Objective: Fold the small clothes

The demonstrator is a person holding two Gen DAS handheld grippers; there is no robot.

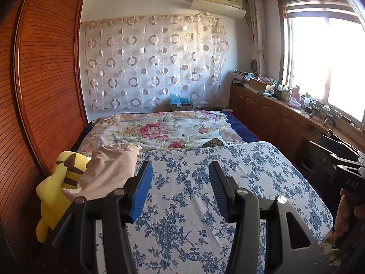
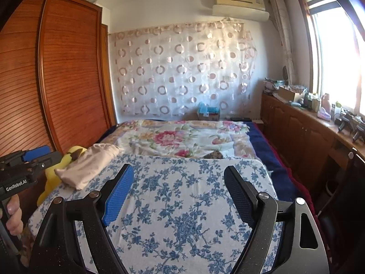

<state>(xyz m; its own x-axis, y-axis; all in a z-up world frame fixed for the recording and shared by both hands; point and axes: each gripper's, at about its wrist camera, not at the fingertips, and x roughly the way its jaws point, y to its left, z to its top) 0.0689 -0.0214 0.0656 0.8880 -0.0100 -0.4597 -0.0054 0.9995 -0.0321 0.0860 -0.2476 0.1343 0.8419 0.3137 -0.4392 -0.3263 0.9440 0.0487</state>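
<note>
A folded beige garment [image 1: 109,171] [image 2: 89,166] lies at the far left corner of a board covered in blue-flowered cloth [image 1: 205,194] [image 2: 182,205]. It leans partly on a yellow plush toy [image 1: 57,182] [image 2: 68,157]. My left gripper [image 1: 180,166] hovers over the board just right of the garment, jaws apart, nothing between them. Over the middle of the board my right gripper [image 2: 179,169] stands wide open and empty. Neither touches the garment.
Behind the board is a bed with a flowered quilt [image 1: 159,130] [image 2: 182,137]. A small dark patterned item [image 1: 213,142] lies on it. A wooden wardrobe [image 1: 45,91] stands at the left. Low cabinets with clutter [image 1: 273,105] run under the window at the right.
</note>
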